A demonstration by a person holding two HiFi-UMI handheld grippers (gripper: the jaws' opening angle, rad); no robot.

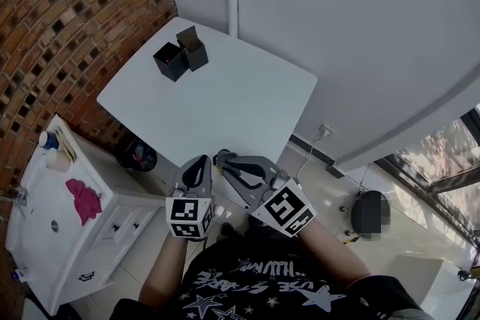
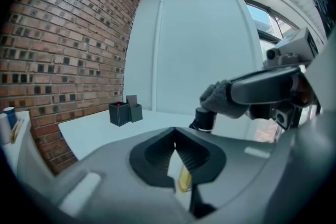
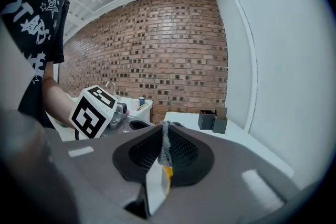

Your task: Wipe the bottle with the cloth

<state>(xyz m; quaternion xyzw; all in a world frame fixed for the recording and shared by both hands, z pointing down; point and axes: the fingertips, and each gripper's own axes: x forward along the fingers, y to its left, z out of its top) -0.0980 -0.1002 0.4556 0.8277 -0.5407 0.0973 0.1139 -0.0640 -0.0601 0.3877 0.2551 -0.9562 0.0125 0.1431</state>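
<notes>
The right gripper (image 3: 164, 131) is closed on the cloth (image 3: 165, 150), and a gray strip of it is seen pinched between the ribbed pads. In the left gripper view the rest of the cloth is bunched over the dark top of the bottle (image 2: 203, 119), which is found just beyond the left gripper (image 2: 175, 136), with the white table (image 1: 225, 97) behind it. The left gripper's jaws are shut together and nothing is seen between them. Only the bottle's top is shown. Its body is hidden, and what it rests on cannot be told.

The cloth is judged soft, fuzzy and light. It is best held by a fold deep in the pads, with a loose wad left free to wrap round the bottle. The bottle is judged stiff and smooth, probably slippery, and easily tipped if rubbed from one side at the top. It is best steadied at the neck or body while it is wiped.
</notes>
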